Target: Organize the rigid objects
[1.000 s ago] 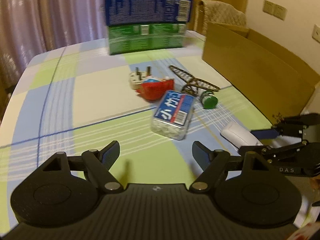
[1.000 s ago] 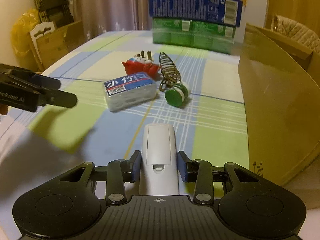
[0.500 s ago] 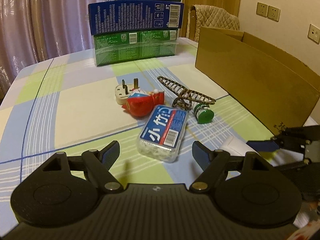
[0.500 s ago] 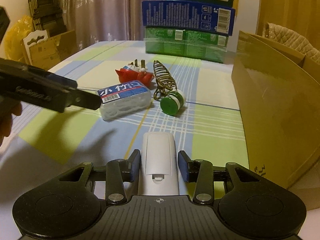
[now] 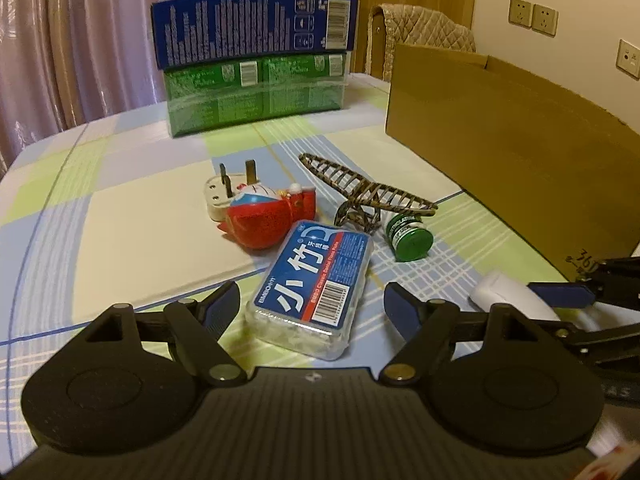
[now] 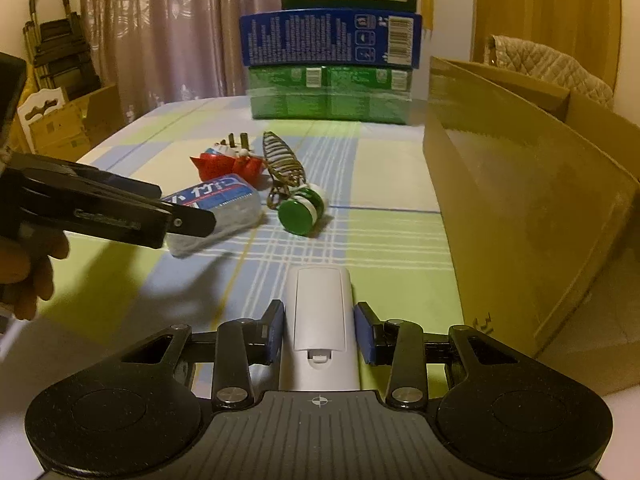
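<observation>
The clear floss-pick box (image 5: 312,292) carries a blue label with large white Chinese characters 小竹, smaller print reading roughly "Classic Dental Floss Picks", and a white barcode patch on a red band. The cardboard box (image 5: 520,152) shows the handwritten digits "36" at its lower corner. The blue carton (image 5: 252,28) and green carton (image 5: 256,92) bear barcodes and dense print too small to read. The small green bottle (image 5: 408,234) has an illegible white-lettered label
</observation>
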Motion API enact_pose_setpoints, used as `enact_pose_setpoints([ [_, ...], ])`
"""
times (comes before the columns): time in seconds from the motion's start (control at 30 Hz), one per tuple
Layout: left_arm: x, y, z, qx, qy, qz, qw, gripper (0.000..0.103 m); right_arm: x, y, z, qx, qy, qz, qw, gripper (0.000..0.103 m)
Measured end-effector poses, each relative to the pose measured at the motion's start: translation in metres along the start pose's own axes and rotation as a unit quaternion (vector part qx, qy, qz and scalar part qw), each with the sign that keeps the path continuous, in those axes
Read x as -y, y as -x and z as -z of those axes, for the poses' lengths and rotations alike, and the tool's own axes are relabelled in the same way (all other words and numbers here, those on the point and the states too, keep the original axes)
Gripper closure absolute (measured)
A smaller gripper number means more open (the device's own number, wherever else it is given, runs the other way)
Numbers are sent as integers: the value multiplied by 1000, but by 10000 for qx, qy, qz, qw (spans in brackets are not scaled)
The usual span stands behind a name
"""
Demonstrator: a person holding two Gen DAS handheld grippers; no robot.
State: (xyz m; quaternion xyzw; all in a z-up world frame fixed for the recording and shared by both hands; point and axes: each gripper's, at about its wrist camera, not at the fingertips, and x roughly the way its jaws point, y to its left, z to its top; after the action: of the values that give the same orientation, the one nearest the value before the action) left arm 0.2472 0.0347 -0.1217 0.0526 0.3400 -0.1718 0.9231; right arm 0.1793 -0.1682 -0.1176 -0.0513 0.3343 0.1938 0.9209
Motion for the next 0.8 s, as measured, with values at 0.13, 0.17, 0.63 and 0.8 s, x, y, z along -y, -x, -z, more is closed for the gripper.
enact_pose_setpoints([
  [0.13, 0, -10, -1, -110, 36, -78, 9999, 39, 0, 2, 1, -40, -55, -7, 10000, 68],
  [0.17, 1, -10, -1, -125, 34, -119, 9998, 40, 0, 2, 1, -47, -64, -7, 10000, 68],
  [0.63, 35, 38, 22, -448, 272, -618, 9967, 37, 5, 14, 6, -65, -207, 60, 9997, 68],
  [0.8, 34, 28, 20, -330, 265, -617, 9972, 37, 4, 10, 6, -25, -95, 63, 9999, 68],
])
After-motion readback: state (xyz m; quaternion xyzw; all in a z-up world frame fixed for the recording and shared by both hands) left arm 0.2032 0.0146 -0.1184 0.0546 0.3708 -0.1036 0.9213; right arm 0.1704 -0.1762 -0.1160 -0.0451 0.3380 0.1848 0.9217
